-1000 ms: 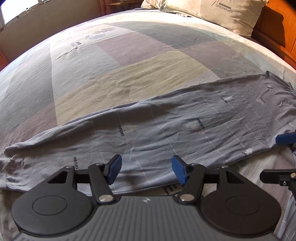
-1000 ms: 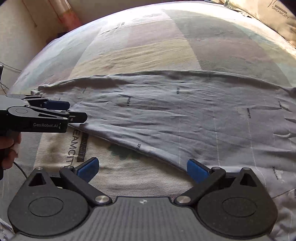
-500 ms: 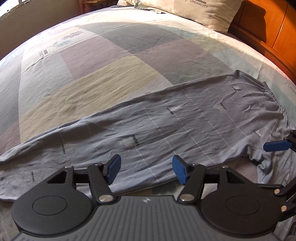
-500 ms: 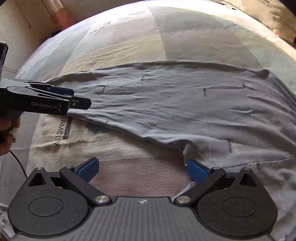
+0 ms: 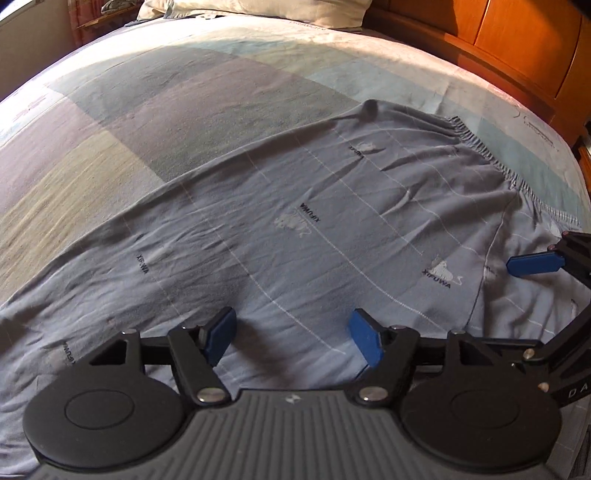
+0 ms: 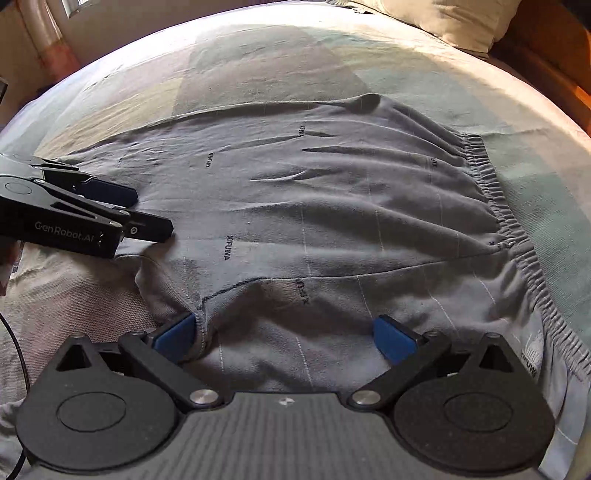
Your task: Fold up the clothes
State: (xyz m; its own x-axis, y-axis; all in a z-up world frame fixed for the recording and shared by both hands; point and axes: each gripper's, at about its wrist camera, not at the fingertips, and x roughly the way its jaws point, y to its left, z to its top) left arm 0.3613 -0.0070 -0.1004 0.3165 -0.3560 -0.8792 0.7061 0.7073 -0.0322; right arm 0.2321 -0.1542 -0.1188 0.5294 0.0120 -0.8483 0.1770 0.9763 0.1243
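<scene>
Here, grey trousers (image 5: 295, 221) lie across a patchwork-sheeted bed (image 5: 184, 92) beside a wooden headboard (image 5: 517, 40).

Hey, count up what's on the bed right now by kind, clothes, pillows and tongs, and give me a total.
Grey trousers: 1
Pillows: 1 in view at the head of the bed
Tongs: 2, left tongs with jaws opening, right tongs open; neither grips the cloth
Total: 4

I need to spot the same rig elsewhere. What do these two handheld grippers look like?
Both the left gripper and the right gripper are matte black, with two round discs, a ribbed grey centre and blue fingertip pads. The left's side reads GenRobot.AI in the right wrist view.
</scene>
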